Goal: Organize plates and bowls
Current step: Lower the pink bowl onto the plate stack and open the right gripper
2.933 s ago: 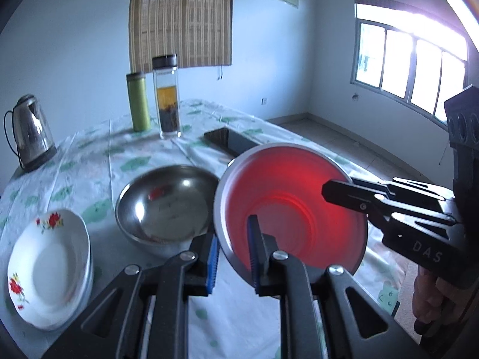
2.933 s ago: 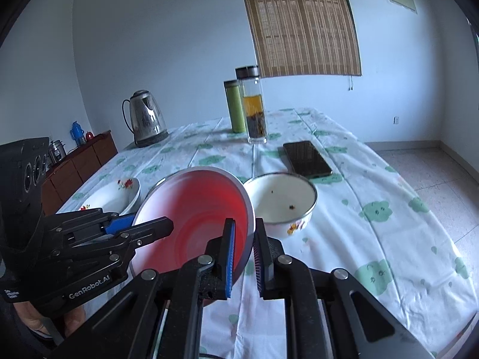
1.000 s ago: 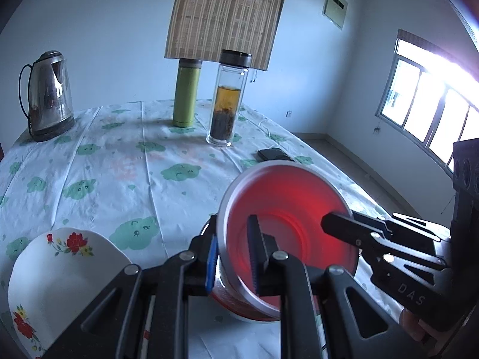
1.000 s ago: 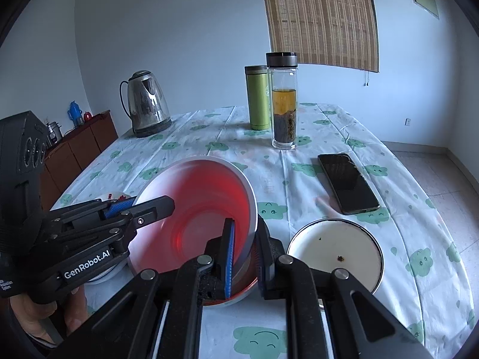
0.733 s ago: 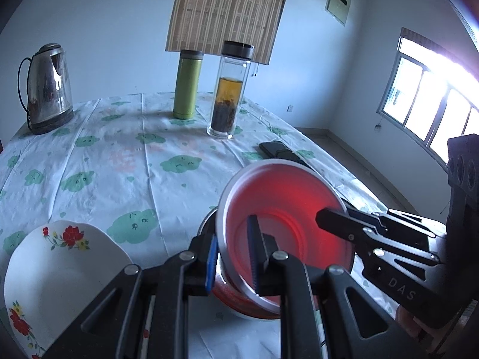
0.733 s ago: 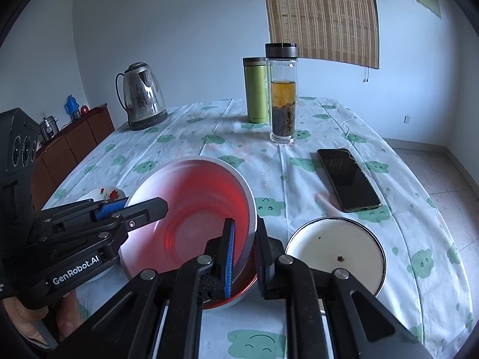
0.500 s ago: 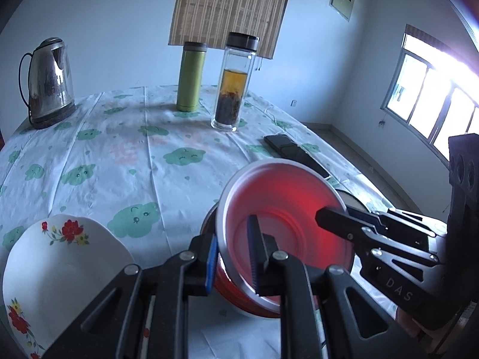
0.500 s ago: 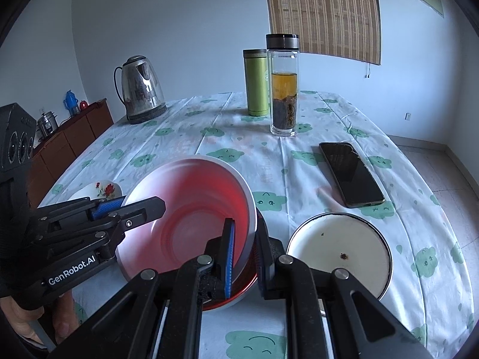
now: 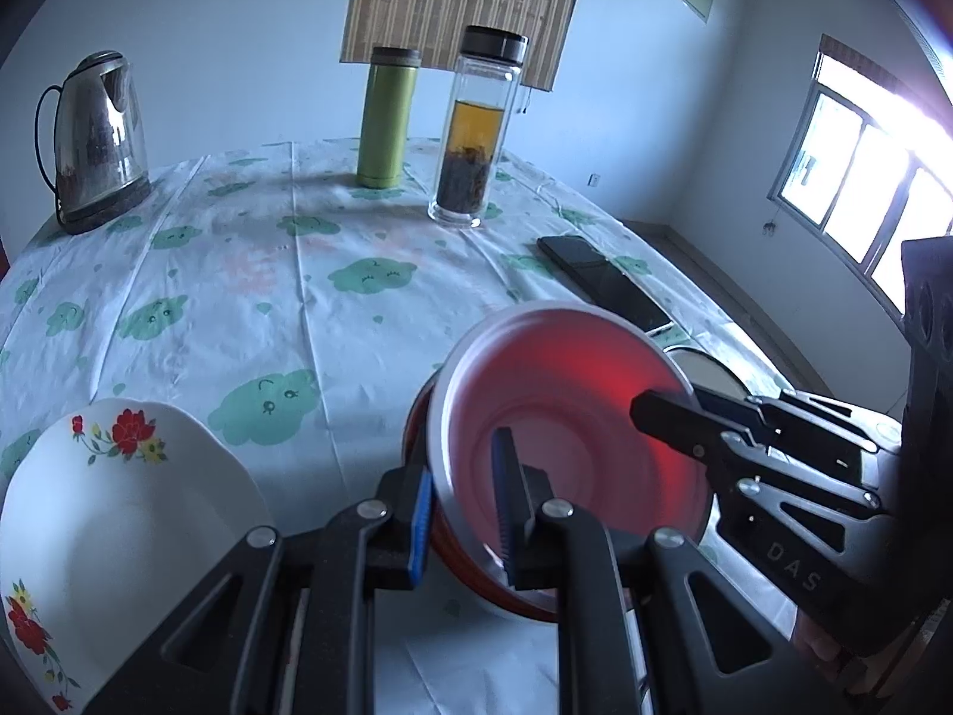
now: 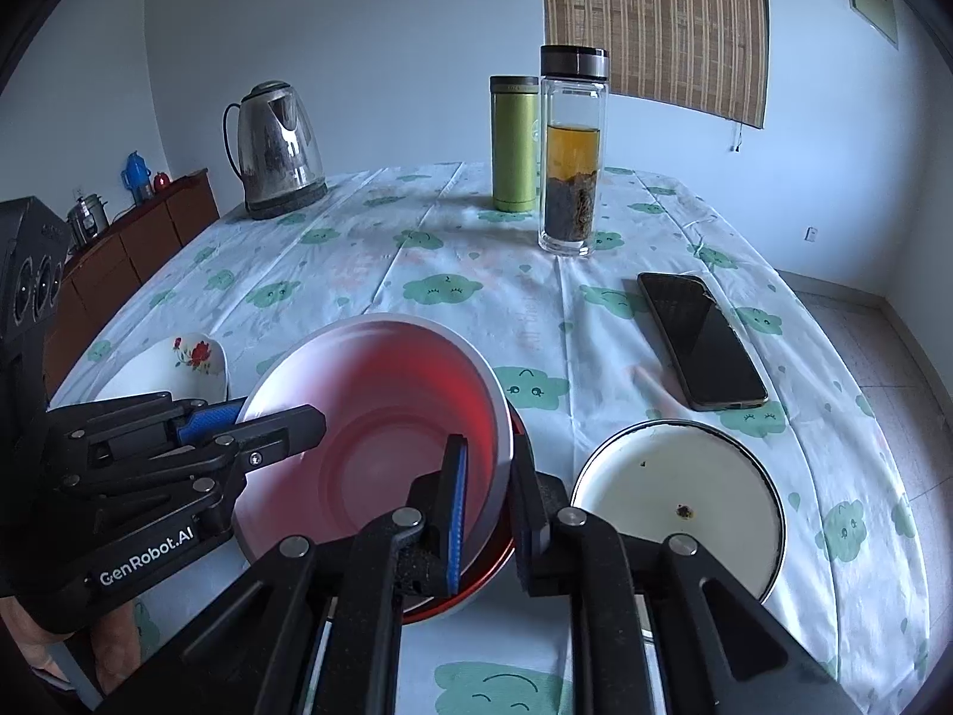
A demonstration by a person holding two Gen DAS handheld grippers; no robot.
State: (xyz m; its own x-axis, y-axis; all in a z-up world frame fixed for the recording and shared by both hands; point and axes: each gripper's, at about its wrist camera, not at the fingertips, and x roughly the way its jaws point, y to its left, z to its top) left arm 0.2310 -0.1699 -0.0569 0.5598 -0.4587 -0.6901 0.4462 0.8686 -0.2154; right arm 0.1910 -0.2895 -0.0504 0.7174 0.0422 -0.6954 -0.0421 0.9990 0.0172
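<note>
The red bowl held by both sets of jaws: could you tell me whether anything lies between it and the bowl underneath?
Nothing visible does; the red bowl sits tilted directly over the lower bowl, already partly nested.

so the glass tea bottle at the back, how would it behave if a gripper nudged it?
The glass tea bottle is tall on a narrow base, so a high push would likely tip it. Smooth clear walls look slippery to pinch. About half full of liquid and leaves, it is probably fairly heavy, and breakable.
</note>
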